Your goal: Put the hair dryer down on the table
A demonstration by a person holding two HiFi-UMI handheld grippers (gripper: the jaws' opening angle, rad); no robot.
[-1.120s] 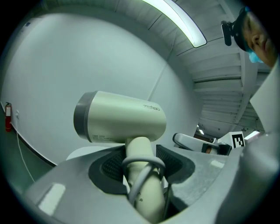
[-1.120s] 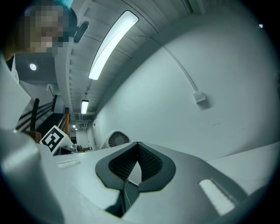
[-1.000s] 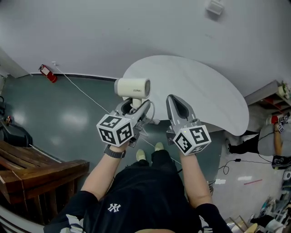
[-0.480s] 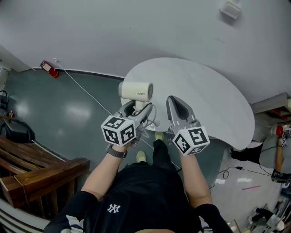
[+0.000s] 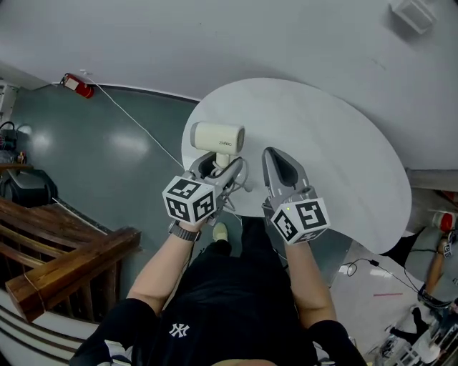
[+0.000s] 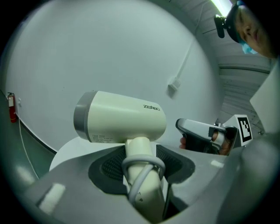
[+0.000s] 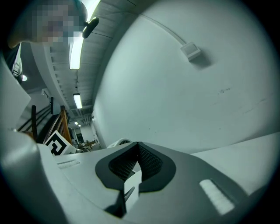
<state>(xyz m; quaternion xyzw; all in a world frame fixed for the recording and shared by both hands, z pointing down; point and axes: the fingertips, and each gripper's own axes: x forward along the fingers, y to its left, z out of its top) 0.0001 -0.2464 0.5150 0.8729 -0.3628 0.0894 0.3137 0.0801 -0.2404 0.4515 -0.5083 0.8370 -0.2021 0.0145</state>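
Note:
A cream hair dryer [image 5: 217, 137] with a grey rear ring is held upright by its handle in my left gripper [image 5: 218, 169], over the left edge of the round white table [image 5: 336, 150]. In the left gripper view the dryer's barrel [image 6: 120, 117] lies crosswise above the jaws, and its white cord is looped round the handle [image 6: 142, 173] clamped between the dark pads. My right gripper [image 5: 281, 166] hovers just right of it over the table's near edge, jaws closed together with nothing in them [image 7: 136, 168].
A red fire extinguisher [image 5: 75, 83] stands by the wall at far left, with a white cable [image 5: 136, 123] running across the grey floor toward the table. Wooden beams [image 5: 68, 264] lie at lower left. A white box [image 5: 413, 14] is mounted on the wall.
Both grippers and the dryer have come forward from beside the table's edge to over its left part. The grip on the handle is unchanged.

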